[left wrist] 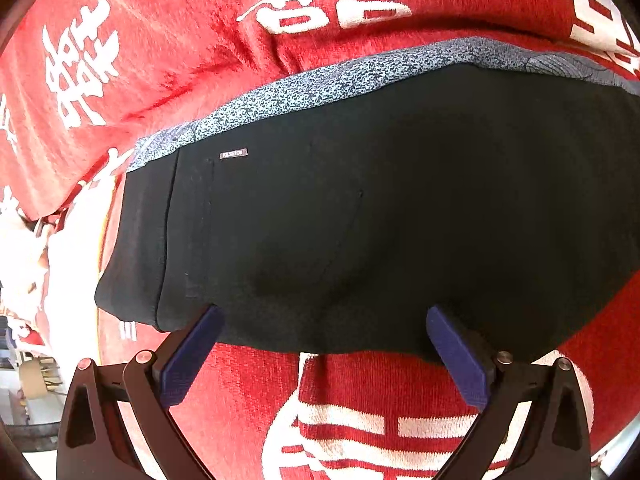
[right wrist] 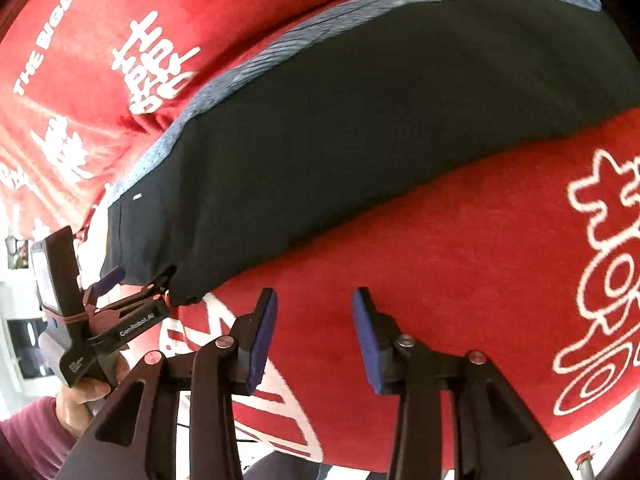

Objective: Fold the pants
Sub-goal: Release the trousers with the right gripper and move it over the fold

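Already your pants (left wrist: pixel 360 208) lie folded lengthwise on the blanket (left wrist: pixel 180 52), both grippers, left (left wrist: pixel 324 316) and right (right wrist: pixel 314 300), wide open and empty, crosswise folds seemingly left.

Black pants (left wrist: pixel 360 208) lie folded flat, speckled grey inner layer along far edge.

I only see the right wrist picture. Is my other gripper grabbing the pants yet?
Observer: No. The left gripper has its jaws wide open, with the tips over the near edge of the pants and nothing pinched.
Operator: What is the tiny white speck on the pants?
Observer: It is a small label that reads FASHION.
Operator: Is the blue band along the far edge plain?
Observer: No. Up close, the band is speckled dark blue on pale cloth.
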`<state>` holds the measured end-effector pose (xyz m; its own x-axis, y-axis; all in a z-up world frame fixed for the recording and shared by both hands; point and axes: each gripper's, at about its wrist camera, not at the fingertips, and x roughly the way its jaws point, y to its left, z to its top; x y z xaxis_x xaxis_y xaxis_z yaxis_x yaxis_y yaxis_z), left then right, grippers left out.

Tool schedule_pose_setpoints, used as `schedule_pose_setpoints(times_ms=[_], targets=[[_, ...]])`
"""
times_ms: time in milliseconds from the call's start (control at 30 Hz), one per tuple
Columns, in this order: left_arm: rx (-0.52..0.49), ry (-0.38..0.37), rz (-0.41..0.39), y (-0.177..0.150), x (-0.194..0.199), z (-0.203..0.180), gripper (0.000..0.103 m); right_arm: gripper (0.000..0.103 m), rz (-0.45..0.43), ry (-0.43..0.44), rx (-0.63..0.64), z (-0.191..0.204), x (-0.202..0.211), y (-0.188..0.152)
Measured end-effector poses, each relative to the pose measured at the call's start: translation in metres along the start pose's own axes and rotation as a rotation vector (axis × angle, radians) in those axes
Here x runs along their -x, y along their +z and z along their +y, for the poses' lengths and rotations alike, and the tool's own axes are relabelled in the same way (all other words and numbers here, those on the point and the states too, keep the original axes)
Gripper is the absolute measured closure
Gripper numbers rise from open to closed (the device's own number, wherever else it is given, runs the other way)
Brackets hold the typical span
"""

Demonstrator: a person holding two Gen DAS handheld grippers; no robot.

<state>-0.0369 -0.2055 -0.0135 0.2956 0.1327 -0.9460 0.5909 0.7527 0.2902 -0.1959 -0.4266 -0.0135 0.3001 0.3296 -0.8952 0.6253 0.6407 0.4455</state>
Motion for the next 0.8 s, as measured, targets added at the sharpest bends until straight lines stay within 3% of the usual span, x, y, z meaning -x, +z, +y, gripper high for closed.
schedule_pose_setpoints(times_ms=[267, 433, 800], targets=[[-0.014, 0.05, 0.03, 0.005, 0.004, -0.006, 0.0, 0.059, -0.013, 0.018, -0.049, -0.022, 0.008, -0.003], [-0.01, 0.018, 0.019, 0.014, 0.023, -0.019, 0.0, 0.058, -0.028, 0.035, -0.08, -0.037, 0.014, -0.009], [-0.091, -0.089, -0.061, 0.062, 0.06, -0.115, 0.0, 0.058, -0.132, 0.034, -0.178, -0.101, 0.057, 0.005]])
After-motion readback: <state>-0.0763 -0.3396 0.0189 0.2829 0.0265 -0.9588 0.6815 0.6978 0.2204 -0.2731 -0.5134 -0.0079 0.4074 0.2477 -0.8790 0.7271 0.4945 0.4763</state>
